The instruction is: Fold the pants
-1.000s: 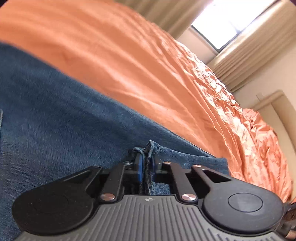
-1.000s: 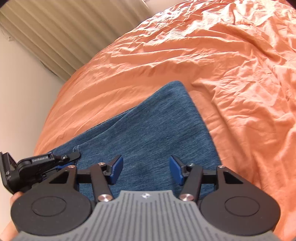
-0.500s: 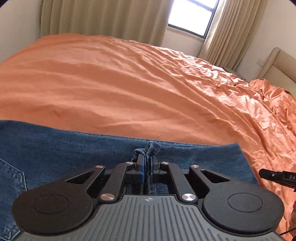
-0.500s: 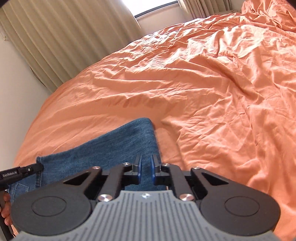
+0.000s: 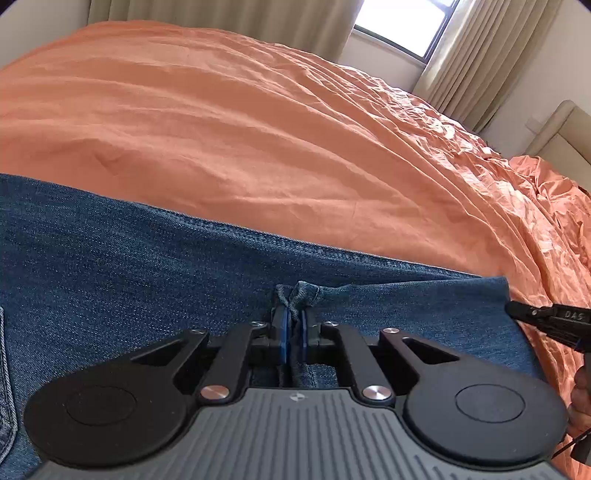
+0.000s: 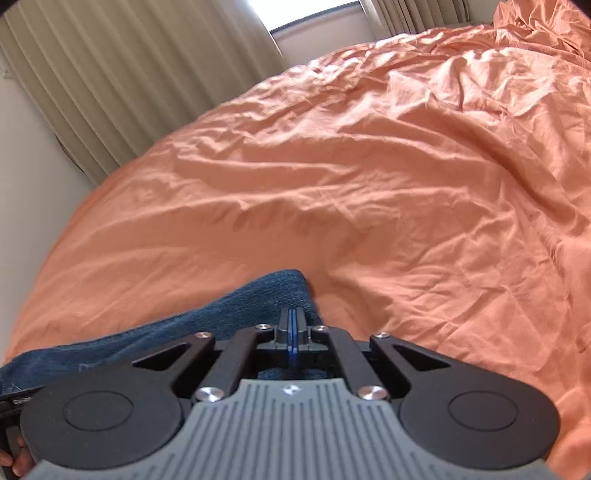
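Note:
Blue denim pants (image 5: 147,266) lie flat on an orange bedsheet (image 5: 258,129). In the left wrist view my left gripper (image 5: 293,321) is shut on a bunched fold of the denim edge, which pokes up between the blue pads. The tip of the right gripper (image 5: 535,317) shows at the right edge. In the right wrist view my right gripper (image 6: 292,325) has its blue pads pressed together over a corner of the pants (image 6: 266,299). No cloth shows between its pads.
The wrinkled orange sheet (image 6: 406,184) covers the whole bed. Beige curtains (image 6: 129,74) and a window (image 5: 402,26) stand behind it. A beige headboard (image 5: 554,136) is at the far right. A hand (image 6: 14,458) shows at the lower left.
My right gripper has gone from wide open to shut over the pants corner. Both views have tilted up, showing more bed. The left gripper keeps its hold on the denim.

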Motion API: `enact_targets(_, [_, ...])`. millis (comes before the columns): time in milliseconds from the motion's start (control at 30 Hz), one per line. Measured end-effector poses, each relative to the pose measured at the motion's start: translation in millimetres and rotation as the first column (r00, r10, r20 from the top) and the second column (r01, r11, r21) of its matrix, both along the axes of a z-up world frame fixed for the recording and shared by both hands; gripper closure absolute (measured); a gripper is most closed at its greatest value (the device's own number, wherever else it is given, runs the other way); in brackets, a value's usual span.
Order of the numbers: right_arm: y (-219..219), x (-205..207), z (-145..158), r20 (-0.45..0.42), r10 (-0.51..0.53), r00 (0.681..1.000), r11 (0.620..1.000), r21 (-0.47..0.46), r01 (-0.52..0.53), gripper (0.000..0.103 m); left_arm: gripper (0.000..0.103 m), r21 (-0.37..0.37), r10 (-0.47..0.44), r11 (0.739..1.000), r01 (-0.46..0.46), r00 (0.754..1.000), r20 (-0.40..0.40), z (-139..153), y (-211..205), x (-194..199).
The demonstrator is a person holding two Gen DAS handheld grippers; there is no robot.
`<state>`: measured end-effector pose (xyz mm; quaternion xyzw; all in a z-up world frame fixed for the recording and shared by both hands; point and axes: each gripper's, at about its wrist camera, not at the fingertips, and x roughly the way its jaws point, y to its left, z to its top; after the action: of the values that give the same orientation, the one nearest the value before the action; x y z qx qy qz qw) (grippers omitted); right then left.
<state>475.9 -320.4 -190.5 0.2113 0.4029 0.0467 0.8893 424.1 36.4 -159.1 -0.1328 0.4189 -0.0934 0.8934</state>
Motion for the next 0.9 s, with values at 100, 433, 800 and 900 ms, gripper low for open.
enact_targets(100, [-2.4,-0.4,-4.9,-0.008,-0.005,1.0,1.0,0.013,0.005,0.103,0.09,0.003,0.011,1.0,-0.011,1.0,-0.017,0.6,0.4,1.0])
enact_targets(433, [-2.2,-55.8,39.8,0.015,0.044,0.999,0.999,0.004,-0.045,0.103,0.059,0.048,0.028,0.998,-0.027,1.0,-0.013,41.8,-5.3,-37.6])
enact_targets(800, [-7.6,-129.2,50.8,-0.057,0.094,0.994,0.995,-0.018,-0.096,0.103,0.069,0.137,-0.038,0.99,0.041,0.999,-0.019,47.5,-27.0,-105.1])
enact_targets(900, [-11.1,-137.0,41.0,-0.09,0.1,0.991,0.994,-0.03,-0.103,0.103,0.076,0.174,-0.034,0.984,0.044,0.998,-0.055,36.4,-30.6,-109.1])
